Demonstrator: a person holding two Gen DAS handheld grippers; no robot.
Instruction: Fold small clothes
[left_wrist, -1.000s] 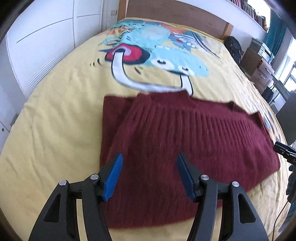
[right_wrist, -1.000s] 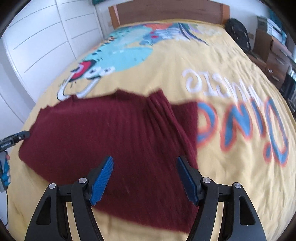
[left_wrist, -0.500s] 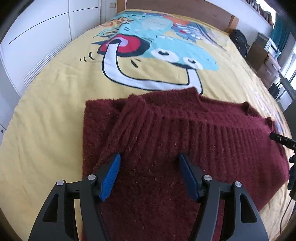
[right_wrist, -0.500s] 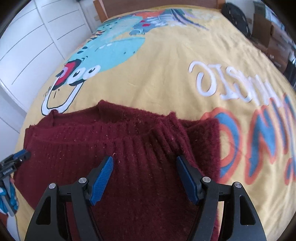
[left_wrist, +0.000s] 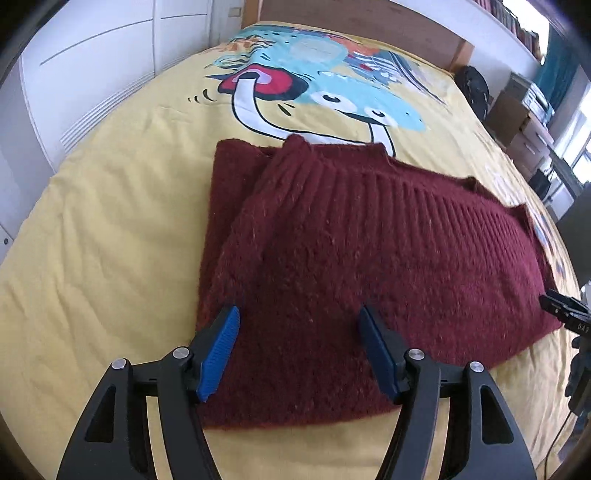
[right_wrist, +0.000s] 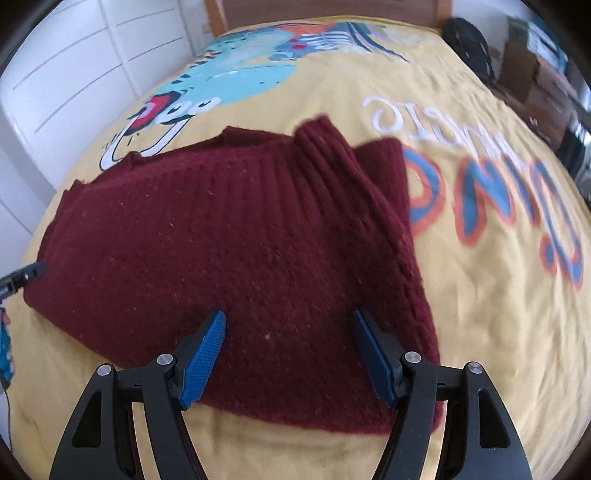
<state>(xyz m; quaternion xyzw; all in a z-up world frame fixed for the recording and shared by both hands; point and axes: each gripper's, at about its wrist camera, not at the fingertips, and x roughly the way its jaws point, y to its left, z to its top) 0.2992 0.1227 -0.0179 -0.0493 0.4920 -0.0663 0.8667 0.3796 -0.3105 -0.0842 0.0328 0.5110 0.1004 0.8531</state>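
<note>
While both hand-held grippers (left_wrist: 300, 350) (right_wrist: 289, 349) gape over maroon sweater (left_wrist: 369, 258), bedspread (right_wrist: 480, 295) reads "DINO", mirrored.

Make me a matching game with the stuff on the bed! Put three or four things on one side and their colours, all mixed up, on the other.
Things:
1. sweater
2. bedspread
3. pads on the left gripper fingers
4. wardrobe doors

Colours:
A. white
B. dark red
C. blue
D. yellow with a cartoon print

Pairs: 1-B, 2-D, 3-C, 4-A
</note>
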